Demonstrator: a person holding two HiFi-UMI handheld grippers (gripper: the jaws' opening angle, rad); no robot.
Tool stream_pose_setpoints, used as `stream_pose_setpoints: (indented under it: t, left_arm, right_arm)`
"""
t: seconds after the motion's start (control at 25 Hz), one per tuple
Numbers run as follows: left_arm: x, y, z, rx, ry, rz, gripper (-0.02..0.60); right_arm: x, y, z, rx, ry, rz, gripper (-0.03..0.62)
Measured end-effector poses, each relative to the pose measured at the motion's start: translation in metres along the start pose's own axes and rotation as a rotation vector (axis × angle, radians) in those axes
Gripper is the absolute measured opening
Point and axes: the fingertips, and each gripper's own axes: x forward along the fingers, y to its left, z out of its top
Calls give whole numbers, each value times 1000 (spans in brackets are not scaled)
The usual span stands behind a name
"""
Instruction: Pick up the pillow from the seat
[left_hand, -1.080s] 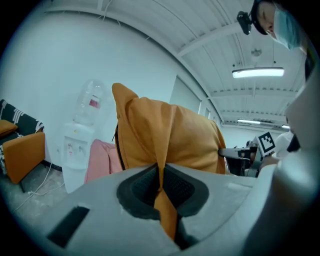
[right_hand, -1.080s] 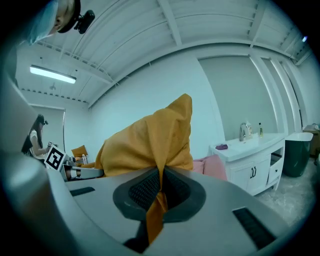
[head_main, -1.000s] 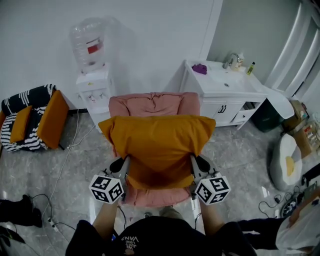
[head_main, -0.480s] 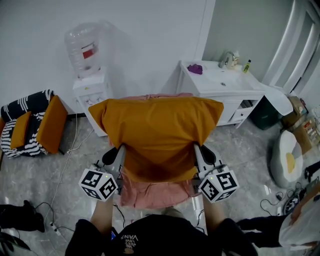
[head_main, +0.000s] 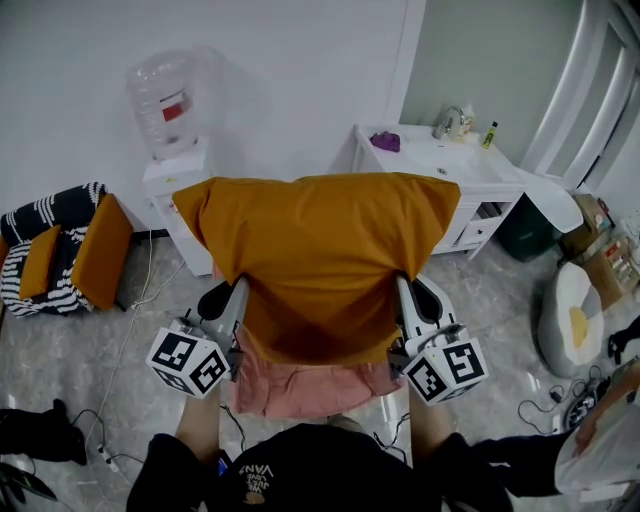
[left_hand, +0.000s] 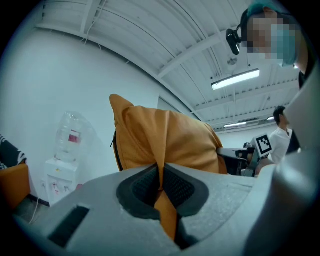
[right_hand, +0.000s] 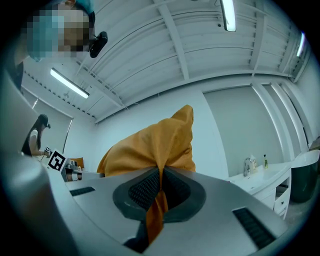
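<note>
Orange pillow (head_main: 315, 255) hangs above pink seat (head_main: 300, 388), clenched by left claw (head_main: 238, 288) and right claw (head_main: 403, 288)

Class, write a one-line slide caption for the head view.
The left gripper and right gripper clamp the orange pillow by its side edges, held above the pink seat.

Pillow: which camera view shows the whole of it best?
The head view: the whole pillow shows, pinched by the left gripper and right gripper above the seat. Each gripper view shows only one bunched edge in its jaws.
</note>
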Motion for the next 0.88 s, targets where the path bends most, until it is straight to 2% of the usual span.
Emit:
stream_pose_setpoints:
  t: [0.24,0.88]
  left_arm:
    - [-2,2,4,0,-13,11,21]
    - [0,9,-9,-23,24,33,21]
  right_arm:
    - [0,3,0,-13,-2,15,11]
    - [5,1,-15,4,36,14,11]
